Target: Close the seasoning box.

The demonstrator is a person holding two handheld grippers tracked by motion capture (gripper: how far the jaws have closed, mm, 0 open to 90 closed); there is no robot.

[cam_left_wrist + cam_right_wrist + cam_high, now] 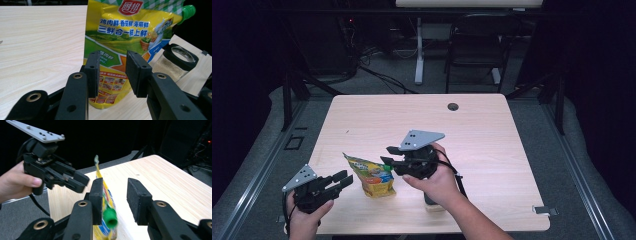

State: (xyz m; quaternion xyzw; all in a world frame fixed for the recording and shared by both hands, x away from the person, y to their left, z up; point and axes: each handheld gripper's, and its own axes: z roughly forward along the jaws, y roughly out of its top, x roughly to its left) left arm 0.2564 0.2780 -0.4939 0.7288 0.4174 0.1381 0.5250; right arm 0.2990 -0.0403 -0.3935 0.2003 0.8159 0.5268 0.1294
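The seasoning pouch stands upright on the table, free: left gripper and right gripper flank it, jaws apart, ready to grasp

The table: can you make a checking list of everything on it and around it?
Surface: pale wood table, round hole near the far edge.
Job's things: yellow spouted pouch with green cap; glass jar of pale powder, no lid on.
Clutter: nothing seen.
Grippers: left tongs open beside the pouch; right tongs open, the cap between the jaws, unpressed.
Cables: black cable trails from the right tongs.
Surroundings: dark room, chair, grey floor.
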